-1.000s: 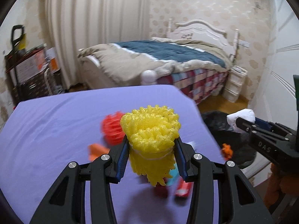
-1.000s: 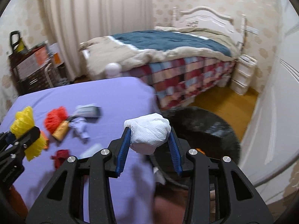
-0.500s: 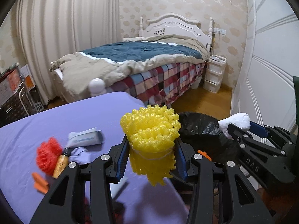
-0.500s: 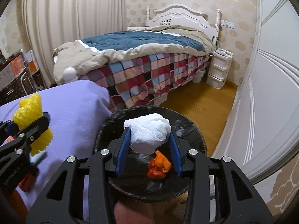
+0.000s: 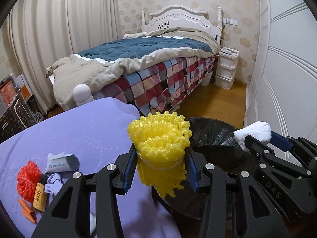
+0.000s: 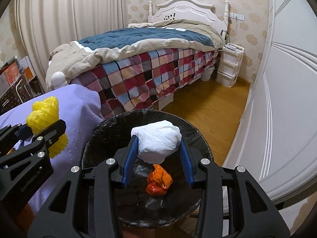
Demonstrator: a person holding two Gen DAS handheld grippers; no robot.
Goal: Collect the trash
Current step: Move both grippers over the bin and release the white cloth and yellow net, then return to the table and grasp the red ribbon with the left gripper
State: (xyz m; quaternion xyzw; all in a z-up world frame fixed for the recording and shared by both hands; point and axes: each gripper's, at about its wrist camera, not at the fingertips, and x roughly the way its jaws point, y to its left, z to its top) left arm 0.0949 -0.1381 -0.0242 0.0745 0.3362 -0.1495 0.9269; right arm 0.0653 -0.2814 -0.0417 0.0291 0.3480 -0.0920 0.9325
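Trash: in the left wrist view, the left tool (image 5: 161, 170) pinches a yellow foam net (image 5: 160, 144) at the purple surface's (image 5: 79, 130) edge. In the right wrist view, the right tool (image 6: 157, 160) pinches a white paper wad (image 6: 158, 140) above the black-lined bin (image 6: 194, 136).

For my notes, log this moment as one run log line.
left gripper: shut on yellow foam net | right gripper: shut on white tissue wad, over black-lined trash bin | release: pending
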